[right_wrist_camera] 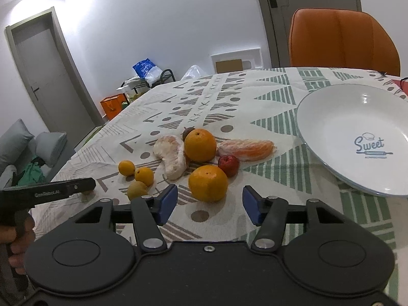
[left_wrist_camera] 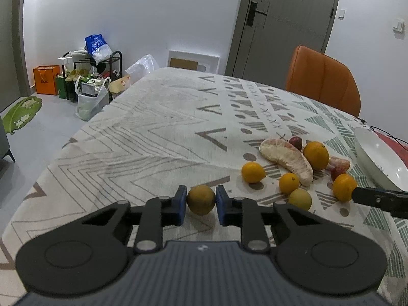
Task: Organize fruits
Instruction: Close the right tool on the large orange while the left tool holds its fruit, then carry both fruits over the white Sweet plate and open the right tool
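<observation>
On the patterned tablecloth lies a cluster of fruit. My left gripper (left_wrist_camera: 201, 196) is shut on a small yellow-brown round fruit (left_wrist_camera: 201, 204) that sits apart, left of the cluster. In the right wrist view, an orange (right_wrist_camera: 207, 182) lies between the blue pads of my right gripper (right_wrist_camera: 209, 193), which is open with a gap on each side. Behind it are a larger orange (right_wrist_camera: 200, 145), a small red fruit (right_wrist_camera: 228, 165), two peeled pomelo segments (right_wrist_camera: 172, 159) (right_wrist_camera: 246, 149) and three small yellow citrus (right_wrist_camera: 144, 176). A white plate (right_wrist_camera: 331, 117) stands at the right.
An orange chair (right_wrist_camera: 341, 40) stands at the table's far side. The left table edge (left_wrist_camera: 63, 153) drops to the floor, where bags and a rack (left_wrist_camera: 89, 81) stand by the wall. A hand (right_wrist_camera: 17, 242) holds the left gripper's handle.
</observation>
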Motion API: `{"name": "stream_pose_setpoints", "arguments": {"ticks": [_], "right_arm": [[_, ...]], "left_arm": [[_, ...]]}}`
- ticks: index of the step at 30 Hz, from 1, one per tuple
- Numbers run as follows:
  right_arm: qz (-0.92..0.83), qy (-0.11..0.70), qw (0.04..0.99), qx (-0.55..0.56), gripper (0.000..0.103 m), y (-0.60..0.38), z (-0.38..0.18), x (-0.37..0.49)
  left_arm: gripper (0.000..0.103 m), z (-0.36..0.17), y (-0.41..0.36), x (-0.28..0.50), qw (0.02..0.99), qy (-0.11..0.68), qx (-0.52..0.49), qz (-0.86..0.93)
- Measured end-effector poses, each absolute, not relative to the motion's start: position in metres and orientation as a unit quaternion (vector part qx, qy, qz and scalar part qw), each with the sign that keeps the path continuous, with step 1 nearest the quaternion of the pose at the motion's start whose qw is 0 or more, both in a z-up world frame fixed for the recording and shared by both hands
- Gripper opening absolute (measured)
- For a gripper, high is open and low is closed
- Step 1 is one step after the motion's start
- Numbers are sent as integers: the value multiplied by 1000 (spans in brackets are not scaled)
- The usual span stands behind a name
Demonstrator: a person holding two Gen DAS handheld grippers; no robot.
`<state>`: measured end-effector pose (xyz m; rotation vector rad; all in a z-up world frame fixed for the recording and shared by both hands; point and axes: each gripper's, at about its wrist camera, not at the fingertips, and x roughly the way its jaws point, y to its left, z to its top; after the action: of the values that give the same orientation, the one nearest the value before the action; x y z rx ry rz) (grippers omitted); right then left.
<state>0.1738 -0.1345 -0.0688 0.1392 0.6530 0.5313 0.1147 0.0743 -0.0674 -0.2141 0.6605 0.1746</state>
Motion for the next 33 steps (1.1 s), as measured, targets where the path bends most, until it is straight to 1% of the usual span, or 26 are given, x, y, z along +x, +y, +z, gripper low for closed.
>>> {"name": "stream_pose_setpoints", "arguments": {"ticks": [6, 7, 9, 12, 23, 33], "right_arm": [[261, 320, 908, 69, 53, -128, -76, 183], [262, 323, 907, 72, 51, -127, -78, 186], [261, 324, 907, 70, 41, -123, -81, 189], [261, 321, 908, 66, 36, -119, -80, 191], [260, 293, 914, 107, 36, -143, -69, 184], [228, 271, 928, 116, 36, -176, -62, 172]], "left_arm": [[23, -57, 76, 112, 939, 313, -107, 91], [23, -55, 76, 110, 940, 309, -107, 92], [23, -53, 75, 108, 941, 308, -103, 94], [23, -51, 74, 106, 941, 307, -101, 97], [23, -40, 60, 108, 948, 296, -87, 82], [23, -36, 31, 121, 954, 287, -76, 46]]}}
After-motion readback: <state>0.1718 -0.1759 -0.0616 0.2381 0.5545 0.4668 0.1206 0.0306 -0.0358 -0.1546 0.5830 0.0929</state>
